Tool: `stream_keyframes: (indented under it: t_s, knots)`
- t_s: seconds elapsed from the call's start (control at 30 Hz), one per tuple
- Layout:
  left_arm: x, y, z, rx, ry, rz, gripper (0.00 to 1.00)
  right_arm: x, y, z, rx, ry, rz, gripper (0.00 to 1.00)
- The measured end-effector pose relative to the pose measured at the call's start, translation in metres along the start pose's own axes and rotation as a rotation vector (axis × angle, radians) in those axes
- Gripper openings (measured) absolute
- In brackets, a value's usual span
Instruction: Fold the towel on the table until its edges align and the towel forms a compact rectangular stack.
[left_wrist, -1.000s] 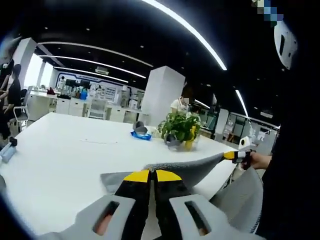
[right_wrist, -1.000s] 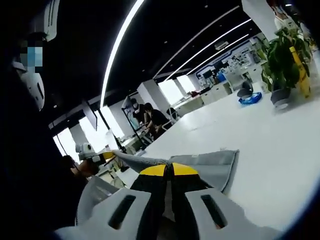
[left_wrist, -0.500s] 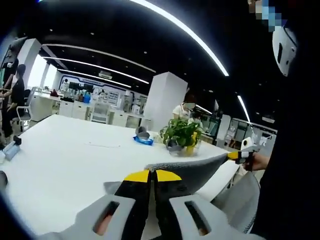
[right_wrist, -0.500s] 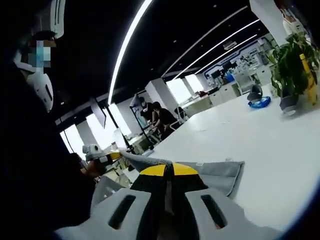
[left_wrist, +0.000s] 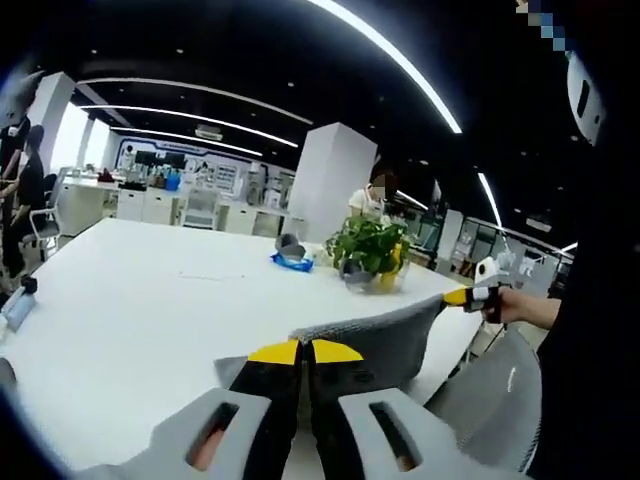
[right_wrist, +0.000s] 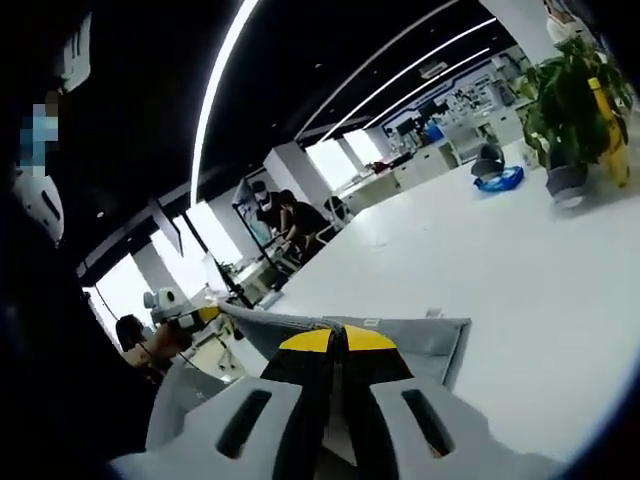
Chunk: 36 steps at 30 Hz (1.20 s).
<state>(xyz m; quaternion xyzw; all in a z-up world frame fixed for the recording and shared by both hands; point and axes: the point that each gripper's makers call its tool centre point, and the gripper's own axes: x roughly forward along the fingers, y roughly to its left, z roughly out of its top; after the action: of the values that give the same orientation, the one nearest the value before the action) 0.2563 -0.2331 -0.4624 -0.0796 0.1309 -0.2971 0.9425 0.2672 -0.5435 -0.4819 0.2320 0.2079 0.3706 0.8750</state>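
A grey towel (left_wrist: 375, 338) is stretched in the air over the near edge of the white table (left_wrist: 130, 310). My left gripper (left_wrist: 304, 350) is shut on one corner of it, yellow tips together. The right gripper (left_wrist: 470, 297) shows at the right of the left gripper view, holding the far corner. In the right gripper view my right gripper (right_wrist: 336, 338) is shut on the towel (right_wrist: 415, 338), and the left gripper (right_wrist: 195, 318) holds the other corner at the left. The towel's lower part lies on the table.
A potted plant (left_wrist: 372, 255) with a yellow bottle stands at the table's far side, a blue object (left_wrist: 295, 262) beside it. A small bottle (left_wrist: 18, 308) lies at the table's left edge. A grey chair (left_wrist: 490, 400) stands below the right gripper. People sit at desks behind.
Both cameras shifted slightly. The towel stays stretched between the two shut grippers, now held a little flatter and lower toward the table.
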Motion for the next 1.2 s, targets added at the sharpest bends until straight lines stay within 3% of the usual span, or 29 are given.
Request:
stream_keyframes:
  t_s: [0.23, 0.37, 0.53, 0.87, 1.03, 1.2]
  knots:
    - [0.024, 0.013, 0.0, 0.016, 0.054, -0.042, 0.02, 0.015, -0.023, 0.001, 0.112, 0.026, -0.018, 0.0]
    - [0.041, 0.02, -0.007, 0.043, 0.093, -0.071, 0.02, 0.023, -0.04, -0.001, 0.196, 0.025, -0.044, 0.0]
    - [0.059, 0.036, -0.018, 0.044, 0.147, -0.066, 0.02, 0.036, -0.05, -0.009, 0.223, 0.076, -0.05, 0.0]
    - [0.085, 0.061, -0.038, 0.029, 0.224, -0.051, 0.02, 0.054, -0.073, -0.012, 0.194, 0.125, -0.112, 0.0]
    - [0.098, 0.068, -0.05, 0.01, 0.245, -0.05, 0.02, 0.061, -0.096, -0.015, 0.102, 0.15, -0.23, 0.0]
    - [0.106, 0.081, -0.06, -0.015, 0.27, -0.014, 0.02, 0.072, -0.102, -0.013, 0.085, 0.126, -0.266, 0.0]
